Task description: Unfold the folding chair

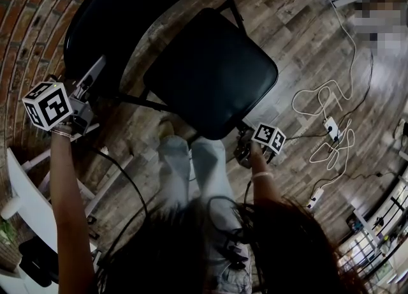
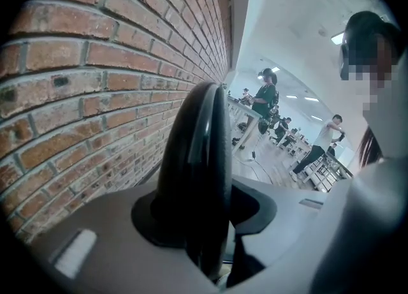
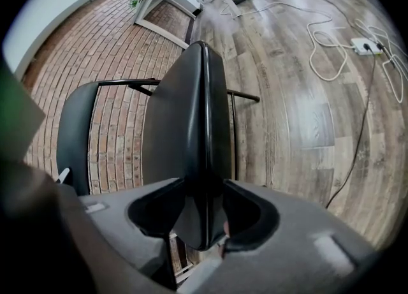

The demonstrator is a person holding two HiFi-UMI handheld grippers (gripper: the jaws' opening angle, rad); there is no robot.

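Observation:
A black folding chair stands on the wooden floor by a brick wall, its padded seat (image 1: pixel 210 73) spread out towards me and its backrest (image 1: pixel 121 12) beyond it. My left gripper (image 1: pixel 95 73) is at the backrest's left edge. The backrest (image 2: pixel 197 171) stands between the jaws of the left gripper (image 2: pixel 204 219), with a slight gap on the right side. My right gripper (image 1: pixel 244 139) is at the seat's near right corner. The seat's edge (image 3: pixel 191 127) sits clamped between the jaws of the right gripper (image 3: pixel 204 219). The backrest (image 3: pixel 73 133) shows behind the seat.
A brick wall (image 1: pixel 25 25) runs close behind the chair. A white table (image 1: pixel 25 197) stands at lower left. White cables and power strips (image 1: pixel 331 127) lie on the floor to the right. My legs (image 1: pixel 191 165) are just in front of the seat. Several people stand far off (image 2: pixel 264 98).

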